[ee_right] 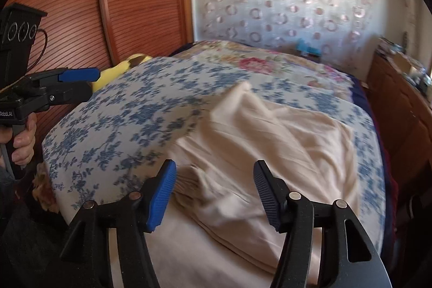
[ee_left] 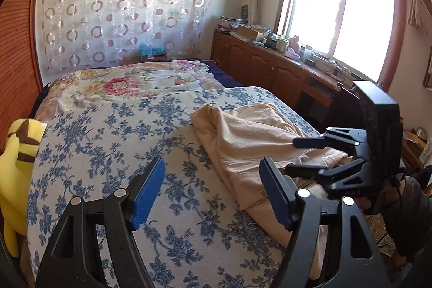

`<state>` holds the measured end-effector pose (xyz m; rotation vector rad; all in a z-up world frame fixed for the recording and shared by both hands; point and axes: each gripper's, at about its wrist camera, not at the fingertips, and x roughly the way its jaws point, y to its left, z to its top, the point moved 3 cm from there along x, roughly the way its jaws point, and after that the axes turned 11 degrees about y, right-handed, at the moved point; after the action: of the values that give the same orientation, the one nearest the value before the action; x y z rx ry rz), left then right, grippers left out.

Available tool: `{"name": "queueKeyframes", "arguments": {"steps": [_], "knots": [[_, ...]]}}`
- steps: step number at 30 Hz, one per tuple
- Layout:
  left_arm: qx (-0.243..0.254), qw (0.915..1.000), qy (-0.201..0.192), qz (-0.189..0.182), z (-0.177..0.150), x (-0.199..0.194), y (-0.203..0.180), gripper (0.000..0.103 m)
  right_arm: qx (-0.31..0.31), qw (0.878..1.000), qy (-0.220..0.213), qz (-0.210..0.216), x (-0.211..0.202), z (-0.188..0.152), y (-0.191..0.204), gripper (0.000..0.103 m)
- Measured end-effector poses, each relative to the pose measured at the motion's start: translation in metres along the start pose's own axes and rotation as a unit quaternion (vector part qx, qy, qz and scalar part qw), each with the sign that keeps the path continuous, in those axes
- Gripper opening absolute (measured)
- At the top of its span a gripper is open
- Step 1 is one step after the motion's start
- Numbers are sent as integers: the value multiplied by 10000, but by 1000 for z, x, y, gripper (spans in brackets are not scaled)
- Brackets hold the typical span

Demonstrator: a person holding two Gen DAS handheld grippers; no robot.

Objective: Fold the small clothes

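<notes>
Loosely rumpled, the cream garment (ee_left: pixel 251 142) lies on the blue-flowered bedspread (ee_left: pixel 113 142), its long axis running in the left wrist view from about 11 o'clock, where a raised folded corner points toward the pink-flowered quilt (ee_left: pixel 129 82), down to about 5 o'clock at the near edge of the bed. In the right wrist view the same cloth (ee_right: pixel 270 142) fills the middle, its peaked fold pointing to 12 o'clock, though that picture is blurred. The left gripper (ee_left: pixel 213 190) tilts down over the bedspread with its blue pads wide apart and nothing between them; the garment's edge lies just beside its right-hand pad. The right gripper (ee_right: pixel 214 190) also slopes downward, jaws spread wide above the cloth, pads not pressing on it. From the left wrist view it shows at 3 o'clock (ee_left: pixel 302 155), its fingers apart above the garment's far side. A hand (ee_right: pixel 23 142) grips the left tool's handle at 9 o'clock. A yellow plush toy (ee_left: pixel 16 169) sits at the bed's left edge.
</notes>
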<state>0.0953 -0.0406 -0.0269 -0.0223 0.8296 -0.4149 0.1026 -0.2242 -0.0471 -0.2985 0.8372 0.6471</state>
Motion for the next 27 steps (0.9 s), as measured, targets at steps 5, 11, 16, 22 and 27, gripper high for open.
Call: {"name": "queueKeyframes", "arguments": {"steps": [5,11,16,22,27], "knots": [[-200,9998,21,49,-10,-1,18,73,-435,9978,447,238,40,19,26,62],[-285,9996,41,34,-18,-3,27,73,-829,9915,998,68,82,28,42,62],[-298,9995,74,31,-22,-1,30,73,-795,9905,1121,-15,93,31,31,39],[-297,9995,126,-36,-23,4,26,73,-640,9951,739,122,67,34,11,10],[-255,9995,165,-81,-25,8,22,73,-269,9985,366,290,39,44,-16,10]]}}
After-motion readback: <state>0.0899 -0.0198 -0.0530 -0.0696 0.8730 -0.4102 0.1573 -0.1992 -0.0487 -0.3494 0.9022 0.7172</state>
